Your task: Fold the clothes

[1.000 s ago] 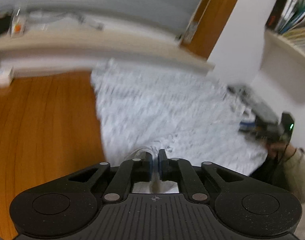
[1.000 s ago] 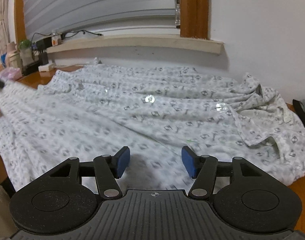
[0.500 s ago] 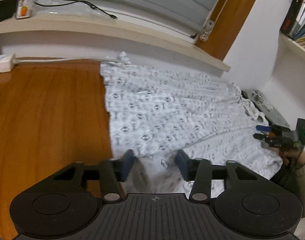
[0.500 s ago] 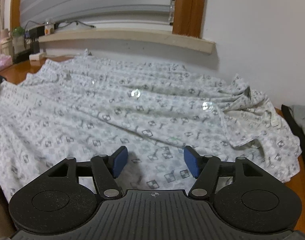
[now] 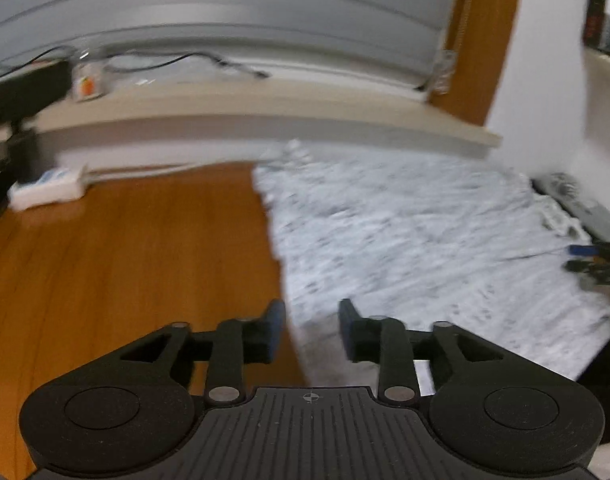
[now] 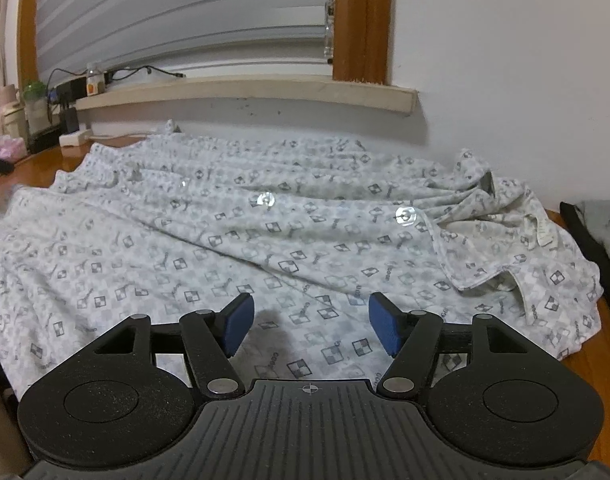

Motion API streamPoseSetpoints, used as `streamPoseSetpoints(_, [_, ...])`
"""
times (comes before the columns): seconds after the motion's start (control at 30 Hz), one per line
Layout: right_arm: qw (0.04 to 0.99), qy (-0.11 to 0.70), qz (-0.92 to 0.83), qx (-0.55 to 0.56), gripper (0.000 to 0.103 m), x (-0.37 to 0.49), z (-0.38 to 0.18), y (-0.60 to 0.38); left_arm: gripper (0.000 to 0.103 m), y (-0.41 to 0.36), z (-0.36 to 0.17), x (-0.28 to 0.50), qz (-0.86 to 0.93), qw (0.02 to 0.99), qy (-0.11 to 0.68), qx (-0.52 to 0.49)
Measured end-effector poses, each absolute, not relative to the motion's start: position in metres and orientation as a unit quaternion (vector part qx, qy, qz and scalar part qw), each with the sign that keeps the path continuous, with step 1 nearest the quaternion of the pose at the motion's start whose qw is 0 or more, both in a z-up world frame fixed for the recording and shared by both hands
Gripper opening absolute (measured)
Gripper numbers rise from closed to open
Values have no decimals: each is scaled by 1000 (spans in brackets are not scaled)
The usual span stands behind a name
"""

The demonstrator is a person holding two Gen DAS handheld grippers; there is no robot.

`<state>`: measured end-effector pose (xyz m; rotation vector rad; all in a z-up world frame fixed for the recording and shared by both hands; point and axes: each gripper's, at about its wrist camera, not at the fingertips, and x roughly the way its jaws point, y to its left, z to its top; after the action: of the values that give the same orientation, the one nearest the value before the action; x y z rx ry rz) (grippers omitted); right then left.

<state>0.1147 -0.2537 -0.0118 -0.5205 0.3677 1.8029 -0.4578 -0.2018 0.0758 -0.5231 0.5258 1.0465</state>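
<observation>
A white shirt (image 6: 265,240) with a grey checker print and pearly buttons lies spread on the wooden table (image 5: 125,280). In the blurred left wrist view the shirt (image 5: 405,240) fills the right half. My left gripper (image 5: 309,320) hangs over its near left edge. Its jaws are opening, and the cloth edge lies below the gap with neither blue pad pressing on it. My right gripper (image 6: 311,320) stands open just above the shirt's front panel, nothing between its pads. It also shows at the far right of the left wrist view as the right gripper (image 5: 585,258).
A window sill (image 6: 245,90) runs along the back wall with cables and a small bottle (image 6: 92,82) on it. A white power strip (image 5: 45,192) lies at the table's back left. A dark folded garment (image 6: 601,232) sits beside the shirt's collar end. Bottles (image 6: 9,108) stand far left.
My left gripper was shut on a fold of the shirt's edge a second ago; it has opened and let the cloth drop. The right gripper stays open over the shirt.
</observation>
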Motion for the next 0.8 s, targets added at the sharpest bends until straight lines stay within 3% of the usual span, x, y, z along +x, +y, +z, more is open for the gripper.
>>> streamPoseSetpoints(0.13, [588, 140, 760, -239, 63, 119, -5, -254, 67, -206, 78, -453, 488, 807, 239, -232])
streamPoseSetpoints(0.4, [610, 135, 725, -292, 60, 151, -3, -252, 73, -195, 79, -383, 433, 848, 236, -197])
streamPoseSetpoints(0.5, [605, 140, 720, -309, 41, 161, -3, -250, 76, -185, 73, -355, 415, 857, 239, -192])
streamPoseSetpoints(0.53, [605, 138, 721, -308, 25, 163, 0, -248, 76, -181, 70, -347, 410, 859, 238, -195])
streamPoseSetpoints(0.57, [605, 135, 722, -306, 16, 163, 3, -247, 76, -177, 68, -339, 404, 861, 236, -198])
streamPoseSetpoints(0.6, [606, 132, 724, -303, 13, 164, 7, -246, 77, -174, 65, -331, 400, 863, 236, -198])
streamPoseSetpoints(0.7, [639, 132, 722, -230, 12, 171, 29, -245, 78, -165, 55, -311, 393, 866, 240, -197])
streamPoseSetpoints(0.8, [660, 126, 711, -210, 23, 167, 32, -242, 79, -160, 45, -299, 386, 868, 243, -198])
